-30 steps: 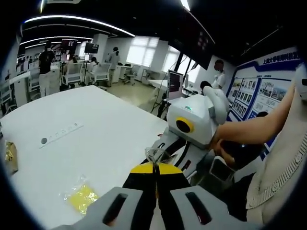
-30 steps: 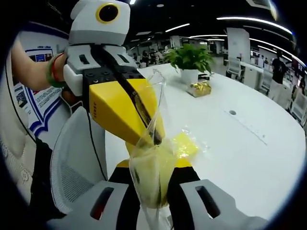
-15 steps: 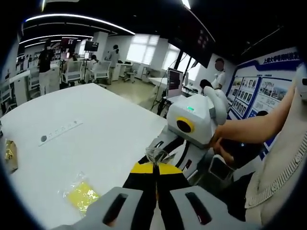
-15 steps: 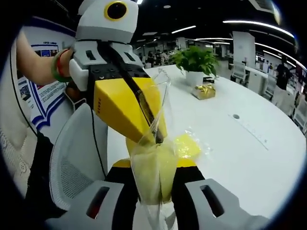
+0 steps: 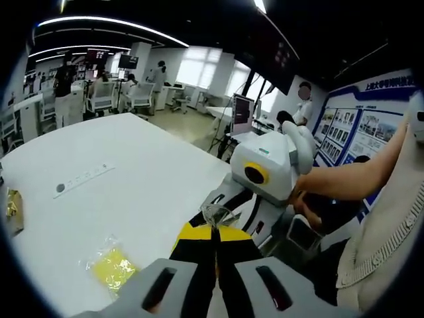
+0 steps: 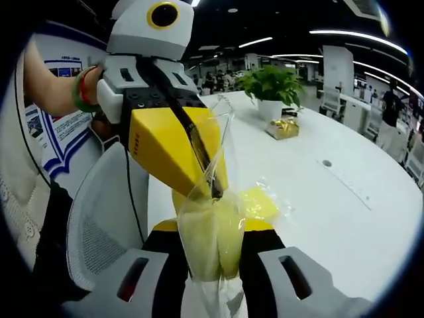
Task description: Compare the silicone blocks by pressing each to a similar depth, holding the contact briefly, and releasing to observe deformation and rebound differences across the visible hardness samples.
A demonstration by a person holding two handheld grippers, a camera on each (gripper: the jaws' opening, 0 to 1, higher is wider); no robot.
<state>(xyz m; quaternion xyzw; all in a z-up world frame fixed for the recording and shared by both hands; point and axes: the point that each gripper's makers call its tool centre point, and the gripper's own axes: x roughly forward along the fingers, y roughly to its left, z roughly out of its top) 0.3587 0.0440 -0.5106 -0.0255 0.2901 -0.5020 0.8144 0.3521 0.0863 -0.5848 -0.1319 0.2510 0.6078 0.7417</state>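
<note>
In the right gripper view, the right gripper (image 6: 215, 265) was clamped on a clear plastic bag (image 6: 211, 218) that held a pale yellow-green silicone block (image 6: 213, 245), soft-looking and glossy through the film, standing upright between the jaws. The left gripper (image 6: 213, 189) came down from the upper left with its yellow jaws pinched narrow on the bag's upper edge, so the bag hung stretched between the two tools above the near edge of the white table (image 6: 344, 218). A second bagged yellow block (image 6: 258, 202) lay flat on the table just behind them; in the left gripper view it sat at lower left (image 5: 112, 268), apart from the grippers. Compared with a second before, the grips and the bag's place had hardly changed; only the views had shifted slightly. A potted plant (image 6: 268, 83) stood farther back. The blue wall posters (image 5: 354, 129) carried writing too small to read.
</note>
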